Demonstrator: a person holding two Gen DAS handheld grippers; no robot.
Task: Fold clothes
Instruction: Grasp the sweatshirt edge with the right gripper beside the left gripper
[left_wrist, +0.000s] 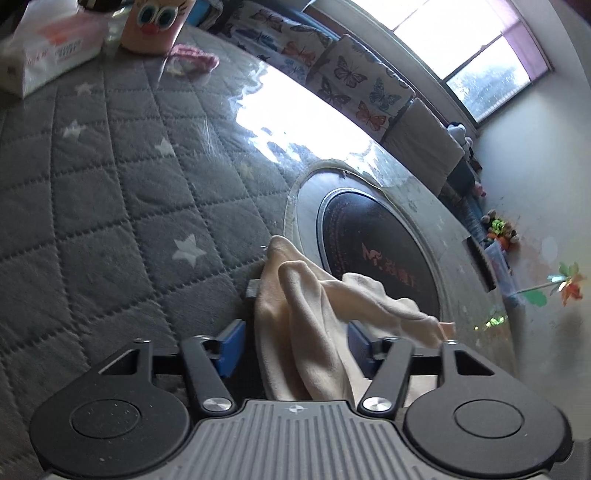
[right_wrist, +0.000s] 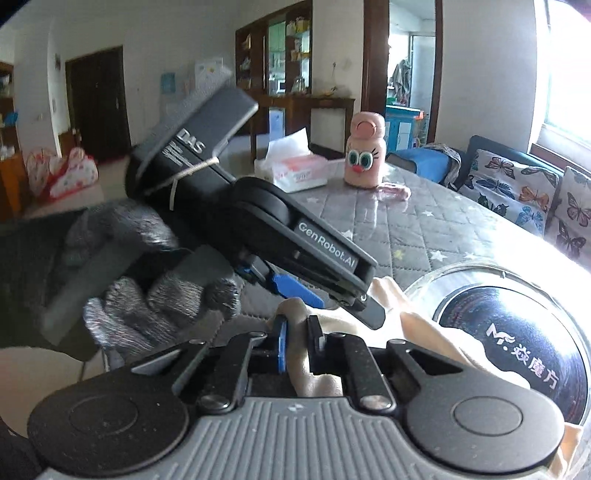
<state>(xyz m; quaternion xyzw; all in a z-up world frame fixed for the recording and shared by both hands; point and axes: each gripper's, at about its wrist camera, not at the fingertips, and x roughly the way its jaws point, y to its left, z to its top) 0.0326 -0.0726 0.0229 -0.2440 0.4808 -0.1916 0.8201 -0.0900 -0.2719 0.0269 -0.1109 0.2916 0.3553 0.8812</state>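
A cream-coloured cloth (left_wrist: 306, 332) is bunched up at the edge of a round black hob (left_wrist: 373, 243) set into the table. In the left wrist view it rises between my left gripper's blue pads (left_wrist: 231, 345), which stand wide apart, so my left gripper (left_wrist: 295, 306) is open around it. The right wrist view shows my right gripper (right_wrist: 299, 332) shut on a fold of the cloth (right_wrist: 314, 373). My left gripper (right_wrist: 332, 302), held by a grey-gloved hand (right_wrist: 155, 295), reaches over the cloth just ahead of the right one.
The table carries a grey quilted cover with white stars (left_wrist: 110, 192) under clear plastic. At its far end stand a tissue box (right_wrist: 295, 170), a pink bottle with cartoon eyes (right_wrist: 364, 155) and a pink knitted item (left_wrist: 192, 59). Butterfly cushions (right_wrist: 509, 184) line a sofa beside the table.
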